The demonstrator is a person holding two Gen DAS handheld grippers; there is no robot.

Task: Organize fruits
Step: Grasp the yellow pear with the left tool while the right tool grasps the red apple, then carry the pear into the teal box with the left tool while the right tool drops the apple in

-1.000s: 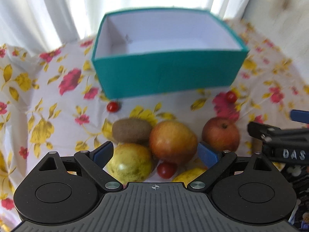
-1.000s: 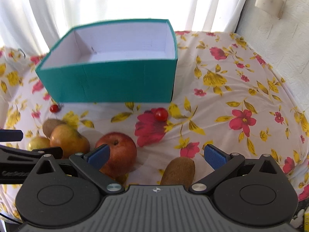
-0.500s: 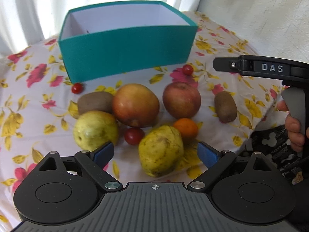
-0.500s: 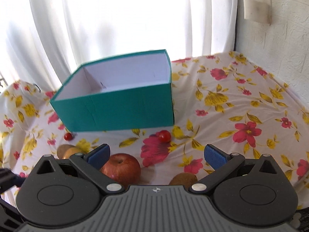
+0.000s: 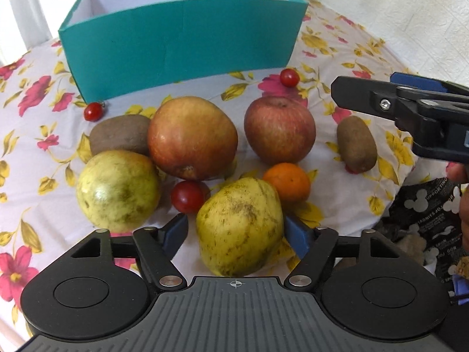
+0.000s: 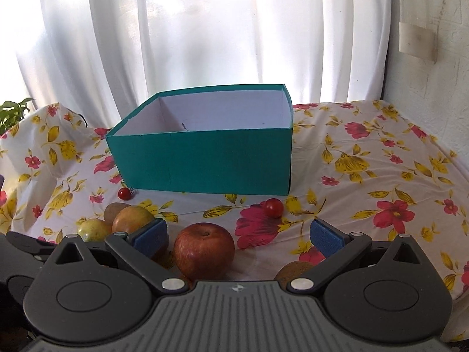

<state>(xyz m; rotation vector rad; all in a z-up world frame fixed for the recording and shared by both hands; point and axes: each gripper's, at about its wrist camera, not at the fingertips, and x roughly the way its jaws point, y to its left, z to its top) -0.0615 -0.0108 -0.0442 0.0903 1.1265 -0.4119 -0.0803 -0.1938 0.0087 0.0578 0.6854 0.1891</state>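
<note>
A yellow-green pear (image 5: 240, 226) lies at the near edge of the fruit pile, between the blue pads of my left gripper (image 5: 236, 233). The jaws are closing; a small gap still shows at the left pad. Behind it lie an orange (image 5: 287, 180), a cherry tomato (image 5: 187, 196), a round green fruit (image 5: 117, 189), two apples (image 5: 192, 138) (image 5: 280, 130) and two kiwis (image 5: 118, 139) (image 5: 356, 143). The empty teal box (image 5: 181, 38) stands behind. My right gripper (image 6: 239, 239) is open above the red apple (image 6: 204, 249), holding nothing.
A floral cloth (image 6: 366, 182) covers the table, which drops off at the right. Two more cherry tomatoes (image 5: 93, 111) (image 5: 289, 77) lie near the box. White curtains (image 6: 205, 29) hang behind, a wall (image 6: 433, 58) at the right. A person's hand (image 5: 463, 205) holds the right gripper.
My left gripper has sunk toward the pile, come over the yellow-green pear and narrowed its jaws around it. The right gripper has tipped upward and drawn back; it stays open.
</note>
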